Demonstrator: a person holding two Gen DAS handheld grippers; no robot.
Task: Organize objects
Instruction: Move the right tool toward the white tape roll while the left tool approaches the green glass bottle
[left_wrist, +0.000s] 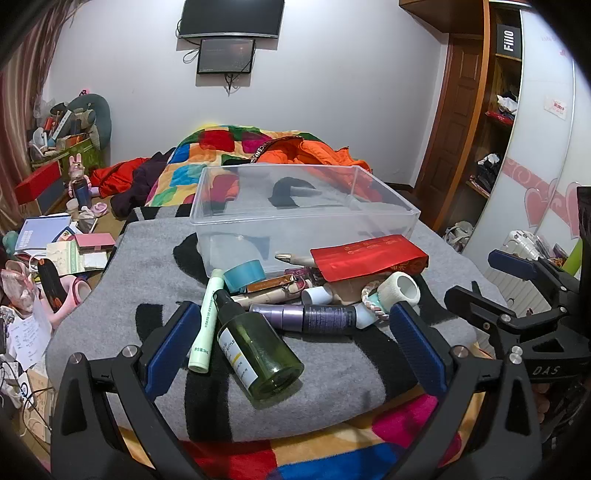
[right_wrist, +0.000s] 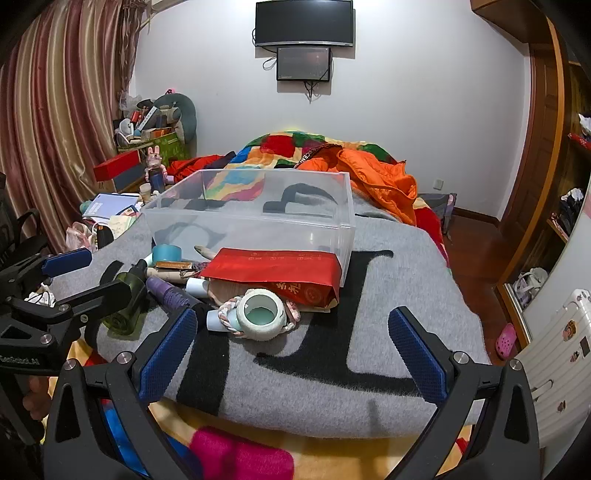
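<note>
A clear plastic box (left_wrist: 306, 216) (right_wrist: 332, 236) stands empty on a grey blanket (left_wrist: 332, 387) (right_wrist: 332, 369) on the bed. In front of it lies a pile: a green spray bottle (left_wrist: 258, 350) (right_wrist: 127, 295), a pale green tube (left_wrist: 207, 317), a purple bottle (left_wrist: 306, 317) (right_wrist: 170, 293), a blue tape roll (left_wrist: 244, 275) (right_wrist: 166, 254), a red packet (left_wrist: 369, 256) (right_wrist: 273, 271), a white tape roll (left_wrist: 404, 288) (right_wrist: 260, 314). My left gripper (left_wrist: 291, 347) is open around the spray bottle. My right gripper (right_wrist: 291, 354) is open, just short of the white roll.
A colourful quilt and an orange jacket (right_wrist: 376, 177) lie behind the box. A cluttered bedside surface (left_wrist: 55, 251) is at the left. A wardrobe (left_wrist: 491, 122) and a white suitcase (right_wrist: 554, 354) stand at the right.
</note>
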